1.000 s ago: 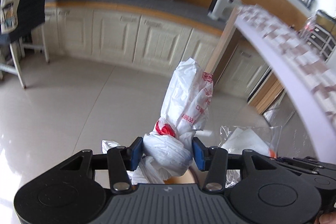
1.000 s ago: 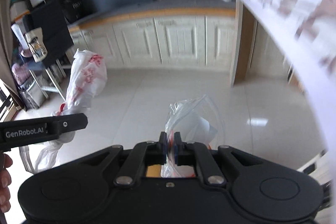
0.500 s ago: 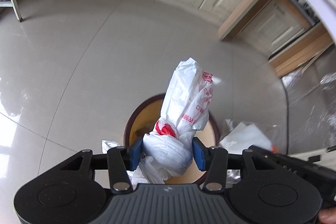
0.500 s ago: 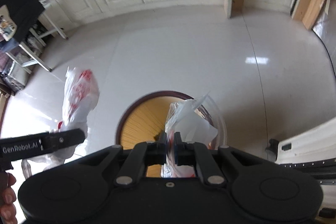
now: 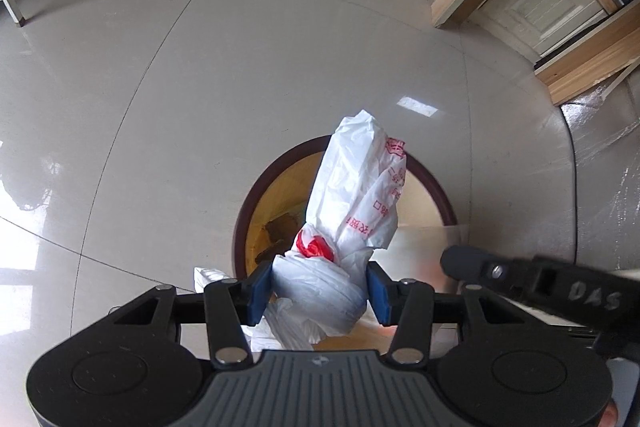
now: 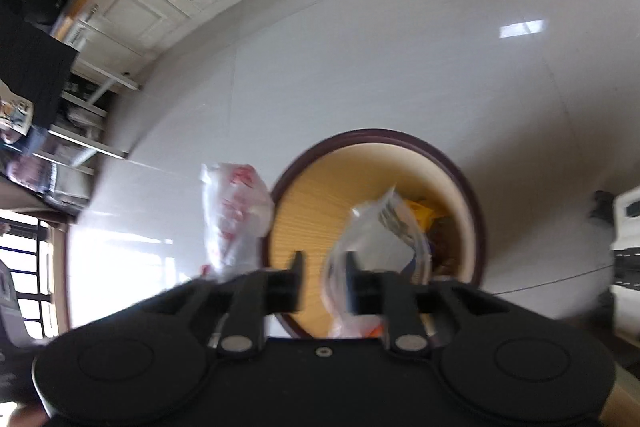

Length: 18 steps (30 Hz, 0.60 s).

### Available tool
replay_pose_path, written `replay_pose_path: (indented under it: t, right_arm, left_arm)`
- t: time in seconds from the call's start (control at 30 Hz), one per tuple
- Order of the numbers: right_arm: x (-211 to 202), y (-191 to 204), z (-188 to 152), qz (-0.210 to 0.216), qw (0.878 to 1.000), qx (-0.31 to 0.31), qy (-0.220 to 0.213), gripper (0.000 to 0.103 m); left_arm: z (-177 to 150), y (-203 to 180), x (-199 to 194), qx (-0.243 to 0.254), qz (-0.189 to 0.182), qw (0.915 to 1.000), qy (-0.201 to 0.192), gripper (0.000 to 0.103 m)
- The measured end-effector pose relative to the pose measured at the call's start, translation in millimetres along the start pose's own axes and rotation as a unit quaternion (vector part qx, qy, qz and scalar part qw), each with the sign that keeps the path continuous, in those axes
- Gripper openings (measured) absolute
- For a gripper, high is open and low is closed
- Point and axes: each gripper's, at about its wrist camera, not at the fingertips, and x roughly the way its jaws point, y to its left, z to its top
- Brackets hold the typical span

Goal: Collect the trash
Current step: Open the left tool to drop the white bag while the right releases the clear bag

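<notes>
Knotted bag (image 5: 352,227) and clear bag (image 6: 384,239) side by side above bin (image 6: 472,203) on floor (image 5: 200,87)

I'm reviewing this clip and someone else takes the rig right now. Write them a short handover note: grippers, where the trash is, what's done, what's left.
Left gripper: shut on the knotted white plastic bag, held over the round bin.
Right gripper: jaws opening; the clear plastic bag hangs between them over the bin's mouth, against one finger.
Done: both bags carried above the bin, which already holds some scraps.
Left: let the clear bag fall in, then open the left gripper so the white bag follows.
</notes>
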Motion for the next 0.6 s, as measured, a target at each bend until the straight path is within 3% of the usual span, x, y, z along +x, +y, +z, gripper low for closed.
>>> replay_pose_path:
  t: [0.03,0.23,0.27,0.33,0.6]
  right_arm:
    - [2,1,1,-0.003,1.0,-0.003,-0.002,0.045]
    - [3,1,3,-0.029,0.999,-0.018,0.002,0.045]
    - [2,-1,4,-0.033,0.999,-0.017,0.003,0.045]
    - [3,-4,4,-0.042,0.999,-0.019,0.006,0.045]
    - [1,-10,1,-0.072,0.997,-0.037,0.014,0.045]
  left_arm:
    - [0,2,2,-0.001,0.001,1.0,0.003,0.05]
    - [2,-3,19,-0.001,0.0,0.9999,0.014,0.053]
    - [2,-3,20,-0.001,-0.002,0.9999,0.015,0.057]
    - [2,-4,22,-0.003,0.009,0.9997,0.021,0.078]
    - [-2,-4,21,0.029,0.045,0.9978,0.038,0.082]
